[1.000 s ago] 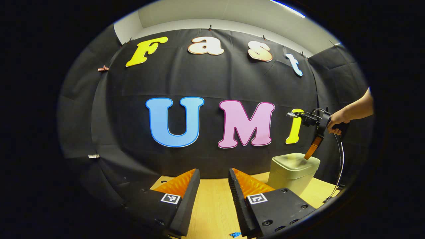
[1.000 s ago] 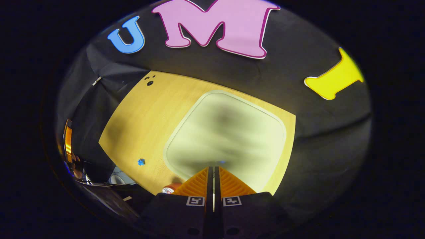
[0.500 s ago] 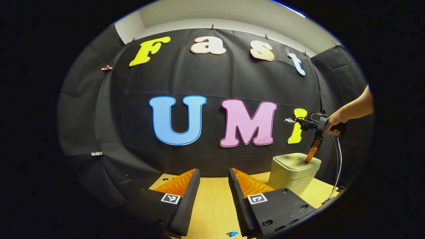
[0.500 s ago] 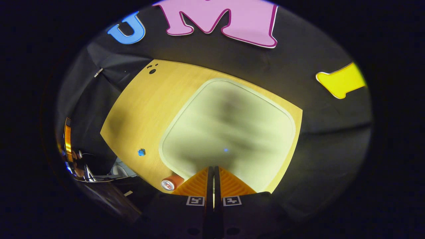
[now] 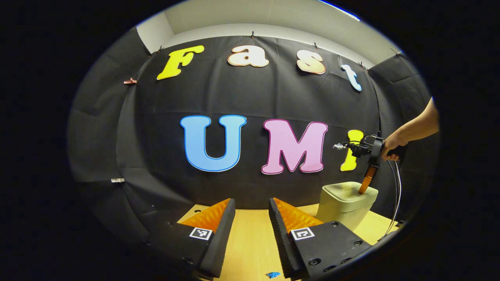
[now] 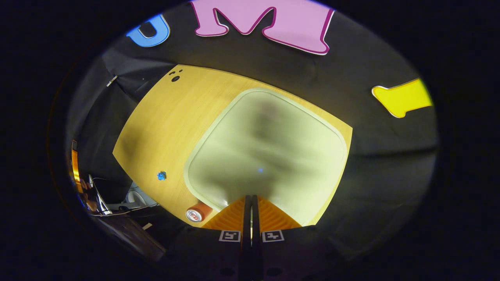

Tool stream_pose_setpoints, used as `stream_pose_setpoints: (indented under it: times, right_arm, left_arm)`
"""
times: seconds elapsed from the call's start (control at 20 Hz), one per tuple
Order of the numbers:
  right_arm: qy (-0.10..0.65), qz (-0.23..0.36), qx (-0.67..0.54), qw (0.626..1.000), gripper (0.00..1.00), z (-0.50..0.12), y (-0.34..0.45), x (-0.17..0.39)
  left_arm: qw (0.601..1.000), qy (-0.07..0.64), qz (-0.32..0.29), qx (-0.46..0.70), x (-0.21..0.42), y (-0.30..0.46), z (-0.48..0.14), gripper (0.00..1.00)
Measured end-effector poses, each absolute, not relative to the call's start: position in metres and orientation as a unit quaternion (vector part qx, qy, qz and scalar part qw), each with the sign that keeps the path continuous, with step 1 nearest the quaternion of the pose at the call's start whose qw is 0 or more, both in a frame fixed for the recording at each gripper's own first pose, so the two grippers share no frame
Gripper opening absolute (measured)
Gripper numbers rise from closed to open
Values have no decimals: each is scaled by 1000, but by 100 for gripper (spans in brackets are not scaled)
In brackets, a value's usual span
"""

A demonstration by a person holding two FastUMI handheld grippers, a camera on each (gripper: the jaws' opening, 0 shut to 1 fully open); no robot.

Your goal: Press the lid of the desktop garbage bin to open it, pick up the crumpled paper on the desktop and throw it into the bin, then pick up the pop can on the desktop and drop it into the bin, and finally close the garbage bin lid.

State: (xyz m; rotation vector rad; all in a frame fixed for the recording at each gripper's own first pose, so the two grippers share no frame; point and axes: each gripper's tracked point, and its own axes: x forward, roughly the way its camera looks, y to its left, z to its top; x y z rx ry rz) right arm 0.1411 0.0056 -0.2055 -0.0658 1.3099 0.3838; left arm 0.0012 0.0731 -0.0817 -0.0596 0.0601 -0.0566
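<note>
Pale green plastic marks the garbage bin point(image 5: 345, 203), standing at the right of the wooden worktop point(image 5: 250, 238) against the booth's cloth wall. We hold the right gripper point(image 6: 251, 198) pointing straight down, its fingers pressed together with nothing between them, the tips on the near edge of the bin lid point(image 6: 269, 152). In the left gripper view the same tool meets the lid top from above, a hand point(image 5: 390, 144) on its grip. We judge this to be the first step, the press that should release the lid, which looks closed for now. Our left gripper point(image 5: 252, 205) hangs low over the worktop with its fingers moderately apart and empty. The crumpled paper point(image 6: 161, 175), small and blue, lies left of the bin, well apart from it; the pop can point(image 6: 197, 212) lies on its side just beside the bin's near corner. Next we should lift off so the lid can spring, then go for the paper.
</note>
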Motion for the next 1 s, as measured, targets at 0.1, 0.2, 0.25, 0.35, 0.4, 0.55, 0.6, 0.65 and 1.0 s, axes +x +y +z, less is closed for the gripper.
stream_pose_setpoints:
  times: [0.1, 0.2, 0.25, 0.35, 0.4, 0.55, 0.6, 0.65, 1.0]
  right_arm:
    - [596, 174, -13, 784, 5, -200, 5, 142]
    - [586, 169, -10, 793, 5, -194, -1, 140]
    - [578, 166, -5, 799, 5, -189, -2, 140]
    - [555, 162, 11, 816, 5, -177, -2, 143]
    - [540, 160, 21, 826, 5, -170, -2, 146]
    - [488, 151, 42, 859, 5, -145, -8, 154]
    - [467, 145, 51, 871, 5, -135, -11, 157]
    - [444, 135, 63, 883, 5, -125, -14, 163]
    - [289, 76, 116, 947, 5, -65, -38, 179]
  left_arm:
    - [999, 29, -28, -32, -2, 75, -83, 59]
    - [999, 30, -31, -32, -1, 75, -84, 59]
    - [999, 30, -32, -31, 0, 76, -84, 59]
    - [999, 31, -35, -29, 1, 75, -84, 59]
    - [998, 30, -37, -27, 2, 75, -83, 59]
    - [998, 29, -45, -21, 4, 71, -83, 59]
    - [998, 29, -47, -20, 5, 70, -82, 56]
    - [998, 30, -50, -18, 6, 68, -82, 56]
    - [997, 38, -68, -19, 15, 56, -83, 56]
